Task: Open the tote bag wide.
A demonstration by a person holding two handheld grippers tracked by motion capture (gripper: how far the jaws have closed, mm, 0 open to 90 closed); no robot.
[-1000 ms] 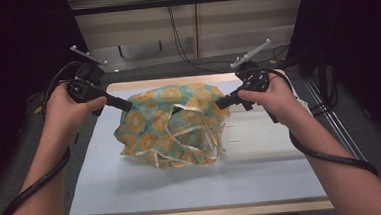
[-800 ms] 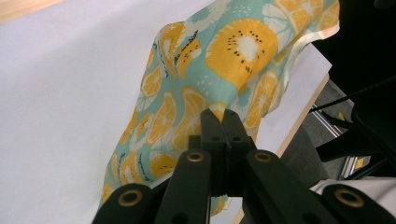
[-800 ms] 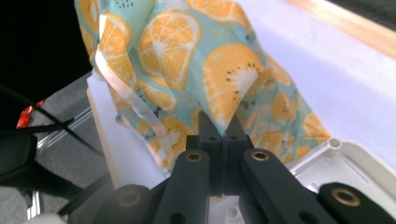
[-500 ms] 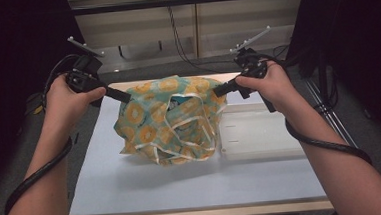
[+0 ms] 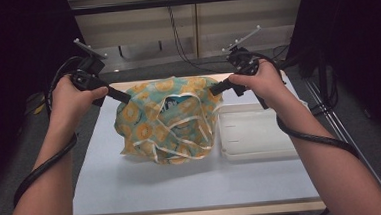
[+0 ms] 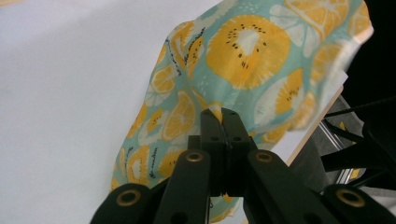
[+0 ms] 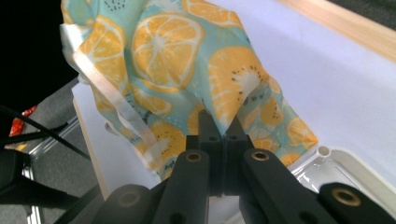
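A teal cloth printed with orange fruit slices (image 5: 166, 119) hangs in a crumpled bunch above the white table (image 5: 133, 186), its lower folds near the surface. My left gripper (image 5: 128, 98) is shut on the cloth's upper left edge, and the pinched fabric (image 6: 243, 56) spreads beyond the closed jaws. My right gripper (image 5: 212, 91) is shut on the upper right edge, with the cloth (image 7: 163, 51) fanning out from its jaws. White trim strips dangle from the cloth's folds.
A shallow white tray (image 5: 260, 133) lies on the table's right half, close beside the hanging cloth; its corner (image 7: 355, 172) appears in the right gripper view. Dark floor and metal frame legs surround the table. Black cables trail from both grippers.
Both grippers have risen and moved toward the far side of the table, lifting the cloth higher; it now hangs more than it lies.
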